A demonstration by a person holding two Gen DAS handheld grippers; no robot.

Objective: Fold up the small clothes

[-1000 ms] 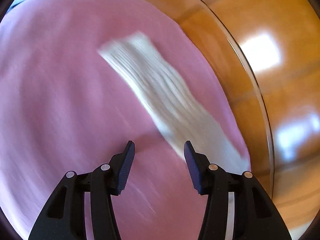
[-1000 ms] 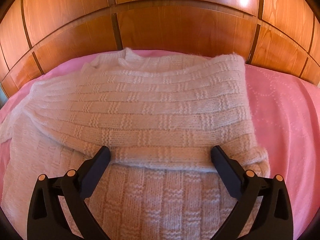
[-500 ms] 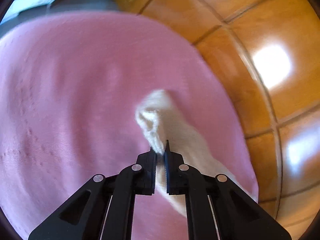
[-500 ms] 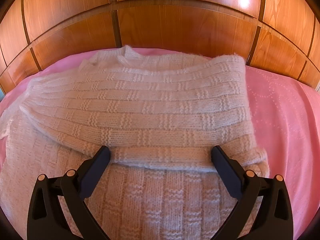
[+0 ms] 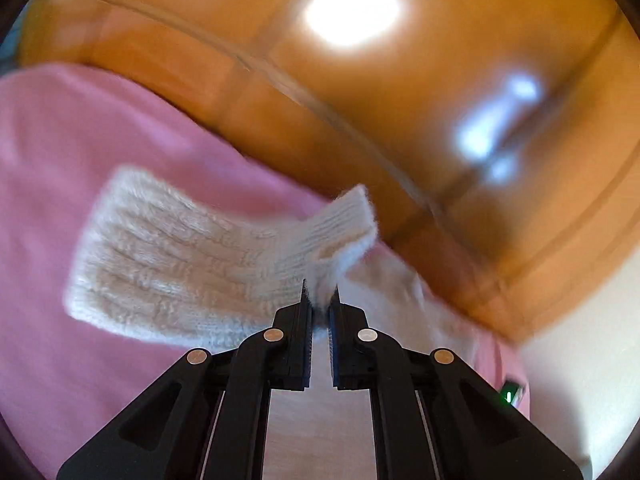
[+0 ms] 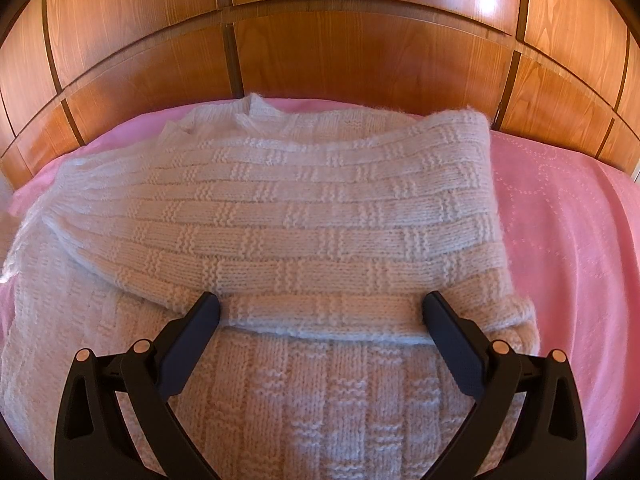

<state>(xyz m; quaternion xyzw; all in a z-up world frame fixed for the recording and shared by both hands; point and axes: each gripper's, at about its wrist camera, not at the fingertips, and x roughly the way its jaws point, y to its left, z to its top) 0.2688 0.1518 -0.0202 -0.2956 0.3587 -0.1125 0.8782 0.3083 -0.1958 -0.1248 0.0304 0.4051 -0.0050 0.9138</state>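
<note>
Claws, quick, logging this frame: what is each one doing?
Left claw: closed on the sweater sleeve, cuff lifted off the pink bedspread.
Right claw: open, holding nothing, above the folded sweater.

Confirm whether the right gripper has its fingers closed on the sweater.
No: the right gripper hangs with fingers spread wide over the folded sweater, pinching nothing.

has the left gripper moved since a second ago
Yes. The left gripper has shut on the sleeve and lifted its cuff, swinging toward the wooden headboard, which now fills far more of the left wrist view than the pink sheet.
</note>
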